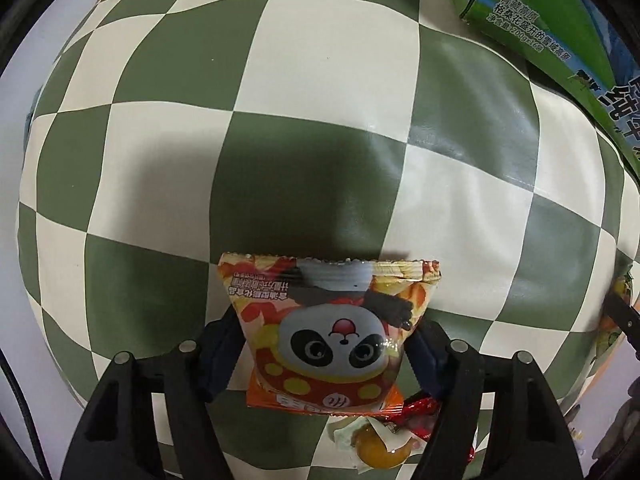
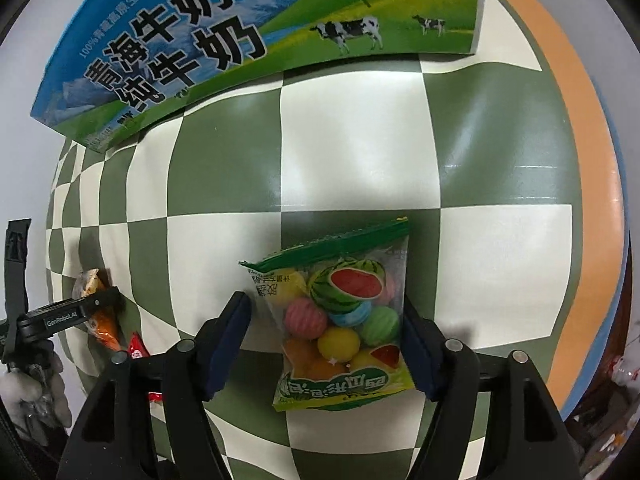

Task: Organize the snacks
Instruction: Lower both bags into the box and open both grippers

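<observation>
The left claw (image 1: pixel 326 354) points down at the checkered table (image 1: pixel 320 100). Its two blue pads close on one panda snack packet (image 1: pixel 324 332), one pad touching each side edge, so the packet is gripped at about half opening. The packet sits at 6 o'clock in the left wrist view. Just below it, still at 6 o'clock, lie one yellow round sweet (image 1: pixel 378 448) in a clear wrapper and one red wrapped candy (image 1: pixel 418 420), partly hidden behind the right finger.

The right claw (image 2: pixel 328 344) also points down, about half open, around one watermelon gum bag (image 2: pixel 344 320). Its right pad (image 2: pixel 420 354) touches the bag's edge, while the left pad (image 2: pixel 226 344) stands just apart from it, so this bag is not clamped. The bag lies on the table at 6 o'clock in the right wrist view.

One milk carton box (image 2: pixel 256 36) stands at 12 o'clock there, and at 1 o'clock in the left view. At 8 o'clock of the right view the other gripper's finger covers an orange packet.
</observation>
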Tool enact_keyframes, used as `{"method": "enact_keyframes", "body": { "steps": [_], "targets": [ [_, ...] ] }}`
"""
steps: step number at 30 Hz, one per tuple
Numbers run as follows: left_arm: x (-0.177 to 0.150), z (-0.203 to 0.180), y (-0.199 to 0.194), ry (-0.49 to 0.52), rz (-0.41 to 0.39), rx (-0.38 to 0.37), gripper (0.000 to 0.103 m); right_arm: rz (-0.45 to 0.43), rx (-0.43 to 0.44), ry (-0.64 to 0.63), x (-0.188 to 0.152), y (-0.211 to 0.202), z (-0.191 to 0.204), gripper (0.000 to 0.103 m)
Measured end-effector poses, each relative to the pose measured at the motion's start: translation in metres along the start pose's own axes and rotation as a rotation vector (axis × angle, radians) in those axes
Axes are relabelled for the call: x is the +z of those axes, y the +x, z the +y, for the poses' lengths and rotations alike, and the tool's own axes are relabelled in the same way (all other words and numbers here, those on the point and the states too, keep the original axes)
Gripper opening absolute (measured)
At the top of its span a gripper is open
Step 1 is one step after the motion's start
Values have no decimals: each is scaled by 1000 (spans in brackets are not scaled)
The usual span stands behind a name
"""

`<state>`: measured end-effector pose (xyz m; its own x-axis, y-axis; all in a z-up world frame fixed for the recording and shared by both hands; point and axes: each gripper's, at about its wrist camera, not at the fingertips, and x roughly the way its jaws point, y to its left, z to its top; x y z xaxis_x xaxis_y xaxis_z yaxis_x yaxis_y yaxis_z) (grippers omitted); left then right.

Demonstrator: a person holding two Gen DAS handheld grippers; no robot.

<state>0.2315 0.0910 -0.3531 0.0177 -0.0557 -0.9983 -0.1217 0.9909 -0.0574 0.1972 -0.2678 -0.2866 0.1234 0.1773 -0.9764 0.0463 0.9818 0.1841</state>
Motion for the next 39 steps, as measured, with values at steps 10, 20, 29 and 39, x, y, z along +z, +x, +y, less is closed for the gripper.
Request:
{"method": "enact_keyframes", "body": {
  "steps": [10, 20, 29, 39],
  "targets": [
    [-18, 10, -57, -29, -131, -20, 47, -62, -32, -25, -10, -11, 18, 55],
    [37, -76, -188, 145, -317, -237, 47, -202, 151, -31, 23, -104, 35, 51],
    [110, -159, -236, 244, -349, -303, 47, -386, 168, -44, 105, -183, 32, 51],
    [183, -208, -185, 202, -145, -329, 47, -353, 31, -56, 183, -160, 19, 51]
  ]
}}
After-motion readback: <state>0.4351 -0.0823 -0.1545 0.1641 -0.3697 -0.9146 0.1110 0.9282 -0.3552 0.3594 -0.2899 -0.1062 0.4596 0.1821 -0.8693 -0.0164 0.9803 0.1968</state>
